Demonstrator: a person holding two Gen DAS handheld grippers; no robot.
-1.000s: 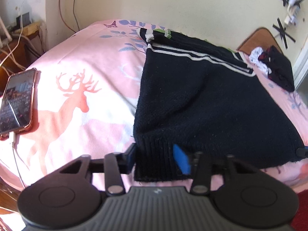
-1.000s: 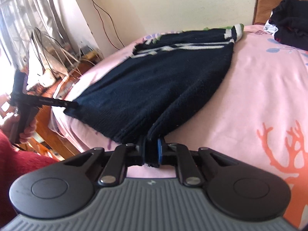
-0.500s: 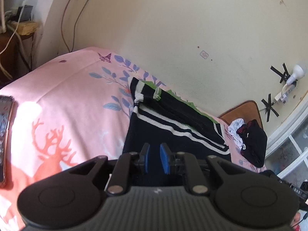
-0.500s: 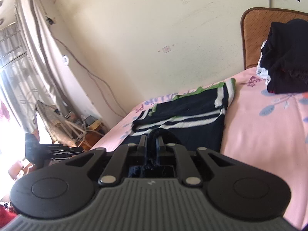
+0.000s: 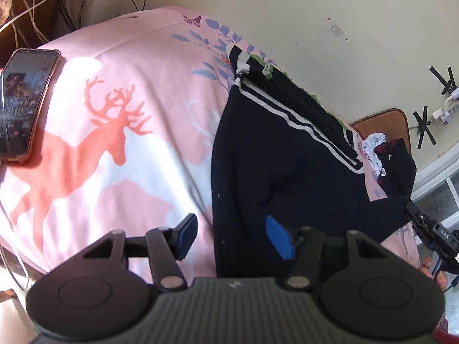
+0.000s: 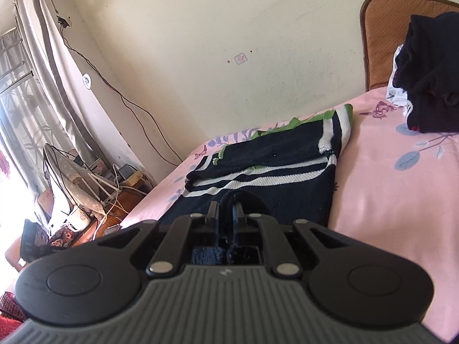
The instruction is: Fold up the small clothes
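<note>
A dark navy knit sweater (image 5: 275,172) with white stripes and green trim lies on the pink bed (image 5: 129,86). My left gripper (image 5: 233,236) is open, its blue pads either side of the sweater's near hem corner. My right gripper (image 6: 226,215) is shut on the sweater's (image 6: 258,169) hem, with dark fabric bunched between the jaws. In the left wrist view the right gripper (image 5: 430,229) holds the far hem corner, pulled off to the right.
A phone (image 5: 23,106) lies on the bed's left edge. A pile of dark clothes (image 6: 427,71) sits by the brown headboard (image 6: 381,37). A cluttered side table with cables (image 6: 109,189) stands beyond the bed. The wall runs along the far side.
My left gripper has let go of the hem, opened and dropped back low over the bed. My right gripper stays shut on the sweater.
</note>
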